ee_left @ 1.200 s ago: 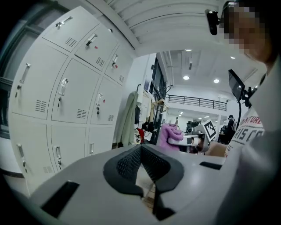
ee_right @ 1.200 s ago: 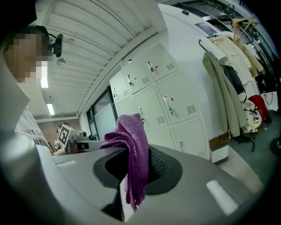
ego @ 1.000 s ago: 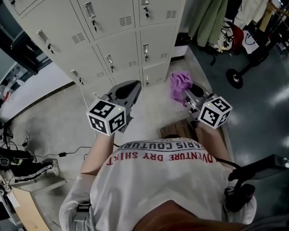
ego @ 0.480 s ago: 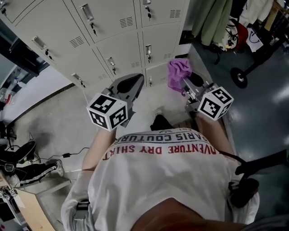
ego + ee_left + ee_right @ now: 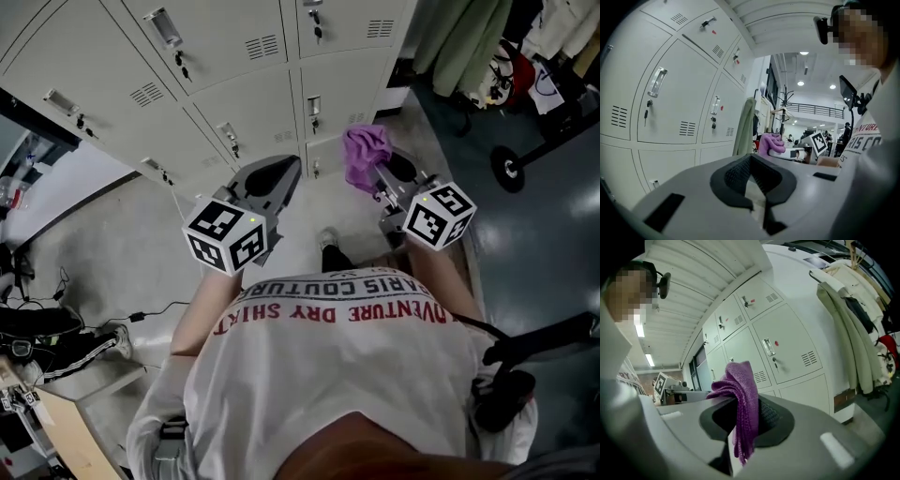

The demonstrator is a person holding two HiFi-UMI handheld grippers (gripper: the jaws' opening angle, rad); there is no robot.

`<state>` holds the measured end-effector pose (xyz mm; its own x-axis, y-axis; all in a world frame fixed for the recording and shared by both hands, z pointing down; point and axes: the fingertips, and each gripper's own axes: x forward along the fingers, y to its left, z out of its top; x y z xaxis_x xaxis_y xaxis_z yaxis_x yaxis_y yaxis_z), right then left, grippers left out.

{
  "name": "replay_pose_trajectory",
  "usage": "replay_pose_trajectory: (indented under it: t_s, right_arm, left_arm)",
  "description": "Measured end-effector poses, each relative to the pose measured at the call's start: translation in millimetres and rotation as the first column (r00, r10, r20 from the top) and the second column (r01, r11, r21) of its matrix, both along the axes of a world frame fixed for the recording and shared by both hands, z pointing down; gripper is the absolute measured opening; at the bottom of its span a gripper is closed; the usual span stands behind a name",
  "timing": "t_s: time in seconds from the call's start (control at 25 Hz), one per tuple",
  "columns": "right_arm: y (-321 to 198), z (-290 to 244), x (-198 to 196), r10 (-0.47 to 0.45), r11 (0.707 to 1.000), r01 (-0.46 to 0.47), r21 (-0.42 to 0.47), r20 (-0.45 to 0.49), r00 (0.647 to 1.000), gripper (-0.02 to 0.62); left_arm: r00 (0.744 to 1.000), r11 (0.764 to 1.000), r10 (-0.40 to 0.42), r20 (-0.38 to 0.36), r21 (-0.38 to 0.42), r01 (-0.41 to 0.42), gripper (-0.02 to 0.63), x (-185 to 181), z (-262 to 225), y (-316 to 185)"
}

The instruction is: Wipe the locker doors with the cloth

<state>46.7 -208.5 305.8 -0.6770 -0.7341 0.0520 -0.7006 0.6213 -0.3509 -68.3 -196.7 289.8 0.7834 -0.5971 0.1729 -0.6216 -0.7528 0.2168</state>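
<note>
R: right tool (image 5: 382,180) was clamped on purple cloth (image 5: 366,153), upper centre of head view, apparently short of locker doors (image 5: 246,105) | L: left tool (image 5: 270,176) jaws together, empty | step: likely reach-in | tip: press the bunched cloth flat-on, skirt handles (image 5: 225,132)

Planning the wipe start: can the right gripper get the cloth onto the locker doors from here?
Probably yes. The right gripper is shut on the cloth, which faces the locker doors with nothing between them. There is a gap to close, so it would need to move forward.
</note>
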Motion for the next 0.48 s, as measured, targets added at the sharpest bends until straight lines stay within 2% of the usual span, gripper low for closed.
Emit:
replay_pose_trajectory:
  t_s: [0.24,0.48]
  right_arm:
    - [-51,15,13,0.018,1.000,-0.018,-0.013,0.037,0.999,0.051]
    - [-116,16,21,0.084,0.996,-0.085,0.016,0.042,0.996,0.051]
  left_arm:
    - [0.999,0.999,-0.031,-0.014,-0.026,0.031,-0.002,2,19,-39]
    - [0.997,0.996,-0.079,-0.015,-0.054,0.078,-0.002,-2,34,-82]
